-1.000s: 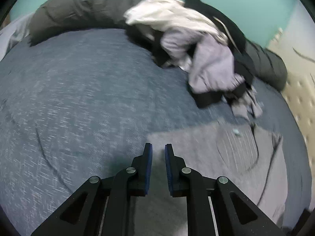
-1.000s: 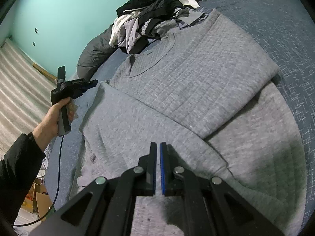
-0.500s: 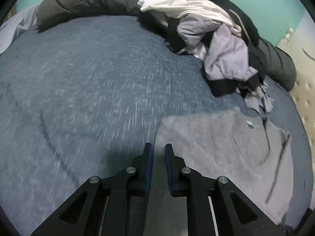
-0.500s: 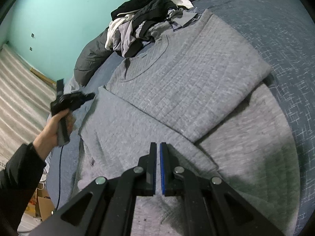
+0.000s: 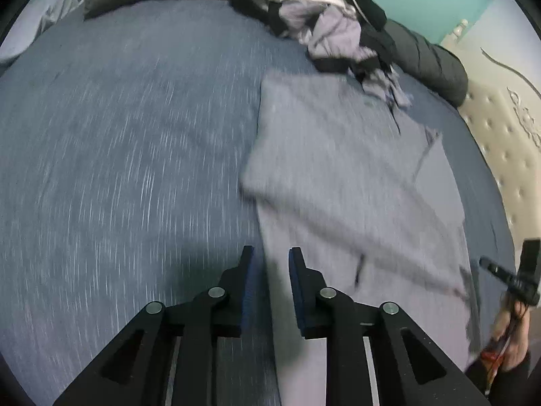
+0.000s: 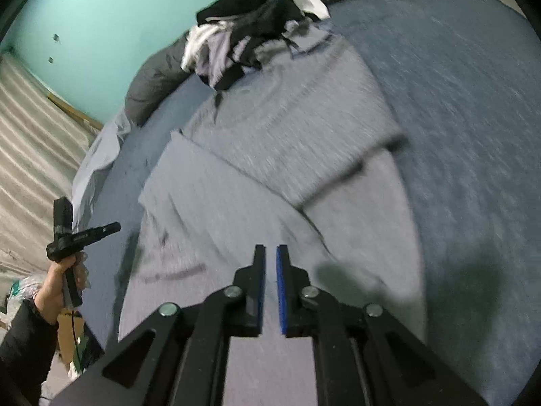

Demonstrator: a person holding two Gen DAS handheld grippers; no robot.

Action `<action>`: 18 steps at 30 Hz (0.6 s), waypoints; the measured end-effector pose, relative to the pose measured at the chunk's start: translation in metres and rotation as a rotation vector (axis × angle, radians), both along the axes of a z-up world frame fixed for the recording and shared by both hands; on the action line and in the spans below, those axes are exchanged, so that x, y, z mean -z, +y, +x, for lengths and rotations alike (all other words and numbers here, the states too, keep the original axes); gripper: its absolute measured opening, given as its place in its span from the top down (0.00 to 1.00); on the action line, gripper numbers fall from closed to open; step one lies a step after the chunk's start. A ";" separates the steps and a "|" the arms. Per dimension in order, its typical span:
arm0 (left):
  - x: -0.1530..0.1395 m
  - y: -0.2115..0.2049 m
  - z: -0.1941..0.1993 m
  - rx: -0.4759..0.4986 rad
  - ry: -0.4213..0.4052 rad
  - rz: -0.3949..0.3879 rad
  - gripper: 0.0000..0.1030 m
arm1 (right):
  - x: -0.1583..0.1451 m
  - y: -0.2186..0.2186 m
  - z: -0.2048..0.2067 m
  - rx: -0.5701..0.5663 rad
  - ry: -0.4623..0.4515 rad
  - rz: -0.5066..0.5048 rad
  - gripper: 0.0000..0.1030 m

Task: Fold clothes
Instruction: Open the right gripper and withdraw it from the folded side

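Observation:
A grey quilted sweater lies flat on the blue-grey bed cover, one side folded over its body. My left gripper hovers over the sweater's left edge near its lower end. Its jaws are opening and nothing is between them. My right gripper hangs above the sweater's lower part. Its jaws are opening to a narrow gap that holds nothing. Each view catches the other gripper in a hand: the right gripper at the right edge, the left gripper at the left.
A pile of black, white and lilac clothes sits past the sweater's collar against a dark grey duvet roll. A padded headboard borders the bed. A teal wall stands behind, and striped flooring runs below it.
The left gripper has swept along the bed so more of the sweater shows, and its jaws have widened. The right gripper has lifted back a little and its jaws have parted.

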State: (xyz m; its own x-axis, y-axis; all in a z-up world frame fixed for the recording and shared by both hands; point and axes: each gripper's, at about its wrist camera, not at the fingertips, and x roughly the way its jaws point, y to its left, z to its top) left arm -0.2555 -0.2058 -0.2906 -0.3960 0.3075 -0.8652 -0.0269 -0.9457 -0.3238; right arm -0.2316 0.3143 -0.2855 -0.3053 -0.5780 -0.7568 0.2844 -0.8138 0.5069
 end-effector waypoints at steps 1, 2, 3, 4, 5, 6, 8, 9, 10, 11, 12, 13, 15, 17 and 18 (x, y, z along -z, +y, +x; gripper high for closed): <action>0.002 -0.001 0.013 0.006 -0.014 0.010 0.77 | 0.000 0.010 0.006 -0.001 -0.021 0.018 0.77; 0.004 -0.001 0.026 0.013 -0.026 0.017 0.76 | 0.000 0.020 0.012 -0.001 -0.041 0.036 0.71; 0.006 0.000 0.037 0.020 -0.036 0.023 0.76 | 0.001 0.029 0.018 0.001 -0.055 0.052 0.64; 0.008 0.001 0.047 0.025 -0.044 0.026 0.75 | 0.002 0.037 0.025 0.003 -0.069 0.068 0.64; 0.009 0.002 0.057 0.031 -0.051 0.028 0.74 | 0.004 0.048 0.032 0.013 -0.087 0.082 0.64; 0.011 0.003 0.068 0.035 -0.059 0.032 0.73 | 0.006 0.058 0.039 0.023 -0.105 0.096 0.64; 0.015 0.004 0.088 0.037 -0.078 0.041 0.70 | 0.012 0.072 0.052 0.024 -0.146 0.112 0.64; 0.016 0.004 0.096 0.034 -0.085 0.047 0.67 | 0.015 0.079 0.059 0.025 -0.166 0.119 0.63; 0.018 0.004 0.103 0.033 -0.093 0.052 0.66 | 0.018 0.084 0.066 0.022 -0.187 0.133 0.62; 0.019 0.004 0.110 0.034 -0.101 0.056 0.62 | 0.019 0.086 0.072 0.018 -0.196 0.137 0.61; 0.021 0.005 0.117 0.035 -0.109 0.061 0.58 | 0.019 0.088 0.077 0.014 -0.204 0.142 0.60; 0.022 0.006 0.125 0.038 -0.116 0.061 0.58 | 0.020 0.090 0.083 0.011 -0.213 0.146 0.59; 0.023 0.010 0.140 0.049 -0.126 0.055 0.55 | 0.021 0.094 0.092 0.007 -0.227 0.149 0.57; 0.024 0.014 0.152 0.063 -0.137 0.048 0.51 | 0.023 0.096 0.098 0.005 -0.236 0.147 0.57; 0.024 0.015 0.157 0.067 -0.145 0.050 0.45 | 0.024 0.096 0.101 0.001 -0.239 0.149 0.57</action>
